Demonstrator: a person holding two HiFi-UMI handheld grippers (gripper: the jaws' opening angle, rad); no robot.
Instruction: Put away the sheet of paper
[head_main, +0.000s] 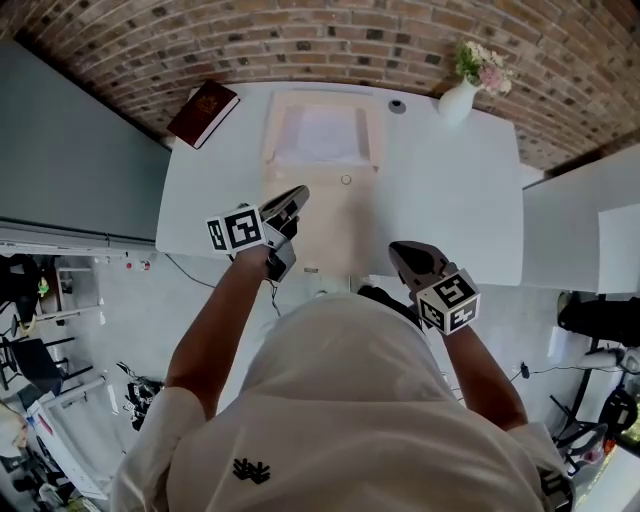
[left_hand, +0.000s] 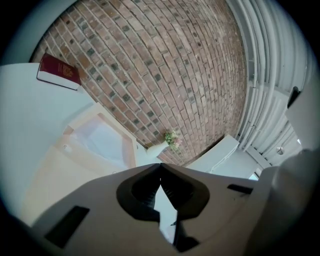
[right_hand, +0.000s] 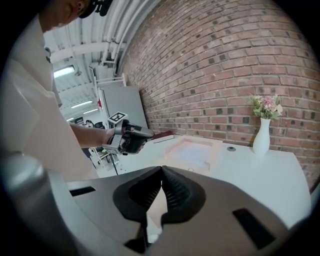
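Head view: sheet of paper (head_main: 322, 135) already lies in the open beige folder (head_main: 340, 225) on the bench (head_main: 450, 190). My left tongs (head_main: 297, 197) and right tongs (head_main: 402, 252) are pressed together, empty. I reckon only closing the folder remains.

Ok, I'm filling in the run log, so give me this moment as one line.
left gripper: shut, empty | right gripper: shut, empty | sheet of paper: lying in open beige folder | task: paper not held
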